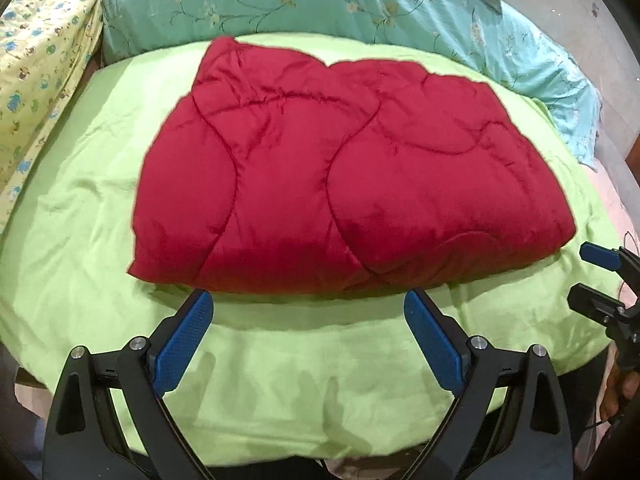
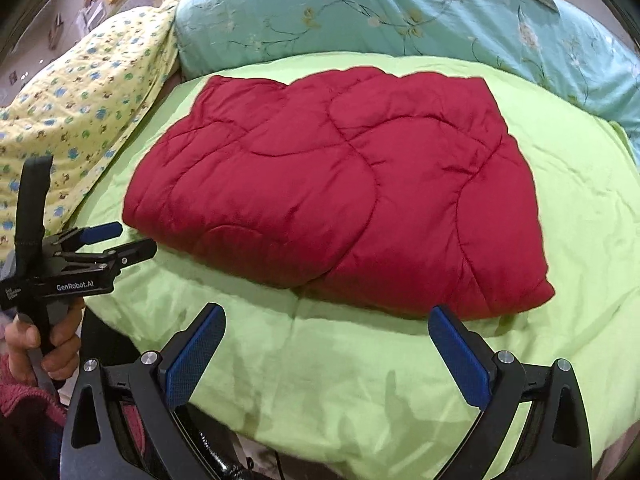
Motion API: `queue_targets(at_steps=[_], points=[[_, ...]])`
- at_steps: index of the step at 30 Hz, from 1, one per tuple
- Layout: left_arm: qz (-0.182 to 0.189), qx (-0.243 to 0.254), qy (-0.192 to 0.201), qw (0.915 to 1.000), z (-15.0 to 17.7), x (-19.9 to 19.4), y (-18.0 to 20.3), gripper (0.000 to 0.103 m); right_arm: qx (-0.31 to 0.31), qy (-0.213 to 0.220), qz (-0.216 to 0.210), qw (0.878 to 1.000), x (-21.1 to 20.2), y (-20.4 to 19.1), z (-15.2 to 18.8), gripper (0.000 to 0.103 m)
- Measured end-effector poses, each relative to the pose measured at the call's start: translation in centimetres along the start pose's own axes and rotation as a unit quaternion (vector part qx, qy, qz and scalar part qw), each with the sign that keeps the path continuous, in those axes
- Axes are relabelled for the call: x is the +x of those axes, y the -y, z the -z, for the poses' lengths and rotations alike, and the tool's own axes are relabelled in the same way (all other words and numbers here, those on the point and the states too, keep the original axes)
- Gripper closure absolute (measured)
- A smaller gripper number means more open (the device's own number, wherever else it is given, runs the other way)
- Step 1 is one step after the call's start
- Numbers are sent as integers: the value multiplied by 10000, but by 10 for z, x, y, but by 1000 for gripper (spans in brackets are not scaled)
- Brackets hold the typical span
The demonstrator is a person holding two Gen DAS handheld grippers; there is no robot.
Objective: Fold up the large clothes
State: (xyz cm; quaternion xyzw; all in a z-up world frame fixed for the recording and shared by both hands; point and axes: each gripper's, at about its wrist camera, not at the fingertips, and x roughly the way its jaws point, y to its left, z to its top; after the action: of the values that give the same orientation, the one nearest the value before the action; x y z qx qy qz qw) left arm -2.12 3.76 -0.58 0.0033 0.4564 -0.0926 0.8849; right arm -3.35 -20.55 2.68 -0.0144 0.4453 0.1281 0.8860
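Observation:
A red quilted comforter (image 1: 340, 176) lies folded into a thick rectangle on the lime green bedspread (image 1: 80, 220); it also shows in the right wrist view (image 2: 340, 200). My left gripper (image 1: 308, 300) is open and empty, just short of the comforter's near edge. My right gripper (image 2: 326, 314) is open and empty, near the comforter's front right corner. The right gripper also shows at the right edge of the left wrist view (image 1: 588, 276). The left gripper shows at the left of the right wrist view (image 2: 136, 240), beside the comforter's near left corner.
A teal floral quilt (image 1: 320, 4) is bunched along the far side of the bed. A yellow printed quilt (image 1: 36, 80) lies at the left. The green bedspread (image 2: 400, 380) drops off at the near edge below the grippers.

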Motion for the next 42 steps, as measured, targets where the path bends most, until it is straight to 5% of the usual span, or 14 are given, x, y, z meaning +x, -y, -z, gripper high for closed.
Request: queue_targets(at_steps=[11,42], points=[[-427,277,230,9984,-18,-31,16,6,-262,442,-29,9987,-43,-23,-15,1],[-643,375,-14,9972,-43,2,26,6,174,-35,-72,9998,16,-8,-46,1]])
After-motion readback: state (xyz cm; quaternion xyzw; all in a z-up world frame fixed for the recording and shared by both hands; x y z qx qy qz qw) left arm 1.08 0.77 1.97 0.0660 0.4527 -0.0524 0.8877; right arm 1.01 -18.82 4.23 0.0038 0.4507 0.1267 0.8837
